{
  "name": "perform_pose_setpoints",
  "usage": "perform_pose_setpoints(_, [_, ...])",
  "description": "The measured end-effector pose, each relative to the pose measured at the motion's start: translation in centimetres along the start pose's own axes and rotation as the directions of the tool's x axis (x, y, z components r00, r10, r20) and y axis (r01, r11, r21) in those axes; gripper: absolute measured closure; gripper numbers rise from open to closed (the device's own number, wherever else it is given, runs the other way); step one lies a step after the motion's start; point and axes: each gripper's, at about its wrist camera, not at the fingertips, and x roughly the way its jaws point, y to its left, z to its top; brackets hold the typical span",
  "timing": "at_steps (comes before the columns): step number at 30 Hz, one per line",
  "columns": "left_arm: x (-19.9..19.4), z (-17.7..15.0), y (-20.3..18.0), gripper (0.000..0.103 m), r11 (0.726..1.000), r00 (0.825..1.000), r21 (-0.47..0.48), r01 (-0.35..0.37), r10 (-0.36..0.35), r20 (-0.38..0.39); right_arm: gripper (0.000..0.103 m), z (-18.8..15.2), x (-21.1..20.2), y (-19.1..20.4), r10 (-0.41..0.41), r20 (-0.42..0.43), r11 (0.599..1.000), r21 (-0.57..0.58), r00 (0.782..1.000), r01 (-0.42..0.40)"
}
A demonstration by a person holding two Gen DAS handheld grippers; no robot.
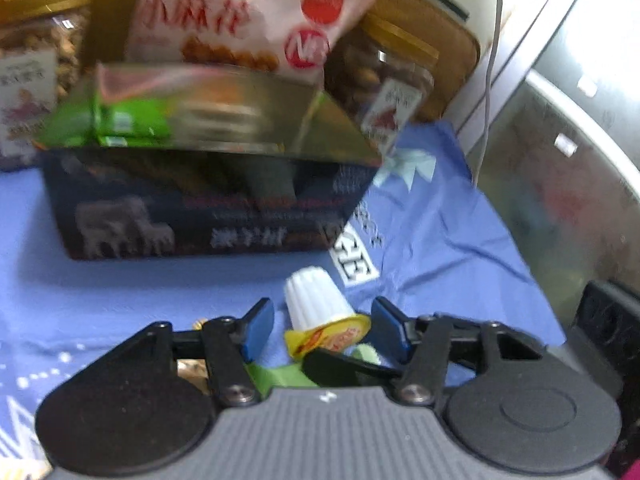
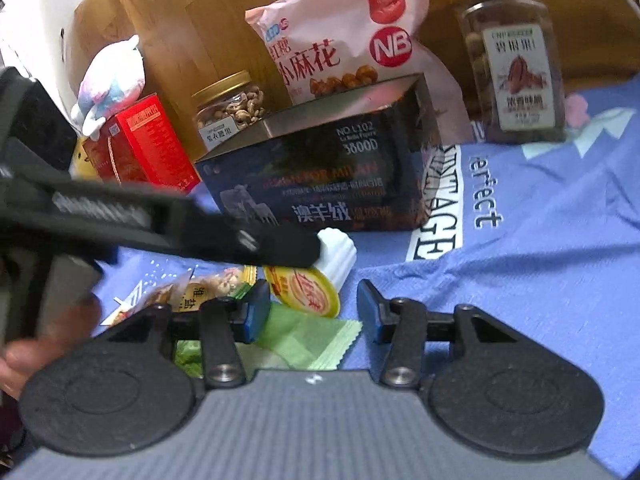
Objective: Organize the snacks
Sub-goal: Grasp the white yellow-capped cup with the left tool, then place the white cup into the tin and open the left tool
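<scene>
Before you, the jelly cup (image 2: 320, 276) lies on the cloth (image 2: 540, 280), in front of the box (image 2: 320, 176); bag (image 2: 340, 32) behind it, jar (image 2: 514, 60) at right.

Setting was a home, likely a living or bedroom corner. Surface was covered with a blue printed cloth (image 2: 540, 240) bearing lettering. On it stood household snacks: a pink snack bag (image 2: 344, 36) at 12 o'clock, a nut jar (image 2: 512, 60) at 1 o'clock, a cashew jar (image 2: 230, 108) and a red gift box (image 2: 144, 144) at 10 o'clock. A plush toy (image 2: 112, 80) sat against a wood-grain panel (image 2: 192, 20).
</scene>
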Motion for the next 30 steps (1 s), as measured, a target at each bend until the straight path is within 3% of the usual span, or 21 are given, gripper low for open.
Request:
perform_pose_setpoints(1, [0.5,-0.2,0.2,0.056,1.0,0.999,-0.017,0.025,-0.025,-0.021,0.059,0.0,0.0,0.0,0.009,-0.003,1.0,-0.001,1.0,-0.009])
perform_pose_setpoints(4, [0.2,-0.5,0.3,0.057,0.999,1.0,-0.031,0.029,-0.029,-0.004,0.064,-0.1,0.0,0.3,0.016,0.0,1.0,-0.008,1.0,-0.016])
perform_pose_setpoints(5, [-0.3,-0.5,0.2,0.057,0.999,1.0,-0.028,0.029,-0.028,0.006,0.071,0.0,-0.1,0.3,0.012,0.011,1.0,-0.012,1.0,-0.012])
perform_pose_setpoints(10, [-3.4,0.5,-0.9,0.057,1.0,0.997,0.02,0.019,-0.02,0.08,0.073,0.7,-1.4,1.6,0.022,0.104,0.998,-0.061,0.994,-0.016])
perform_pose_setpoints(13, [-5.2,2.8,-1.5,0.057,0.999,0.989,0.037,0.023,-0.028,0.148,0.073,2.3,-2.2,2.9,0.009,0.172,0.992,-0.125,0.985,0.012])
perform_pose_setpoints(18, [-6.3,8.2,-2.9,0.057,0.998,0.971,0.06,0.003,-0.017,0.239,0.073,8.1,-2.1,3.5,0.002,0.241,0.978,-0.205,0.971,0.049])
perform_pose_setpoints(22, [-3.0,10.7,-1.7,0.057,1.0,0.981,0.0,0.016,-0.016,0.196,0.073,10.5,0.0,2.4,-0.054,0.208,0.967,-0.234,0.977,0.103])
perform_pose_setpoints(27, [1.2,10.7,0.4,0.057,0.999,0.992,-0.05,-0.009,0.015,0.124,0.072,9.2,3.5,1.2,-0.141,0.137,0.947,-0.27,0.98,0.174])
perform_pose_setpoints(30, [1.9,10.8,1.1,0.056,0.998,0.992,-0.068,-0.005,0.013,0.125,0.071,8.6,4.2,0.8,-0.165,0.152,0.941,-0.271,0.975,0.202])
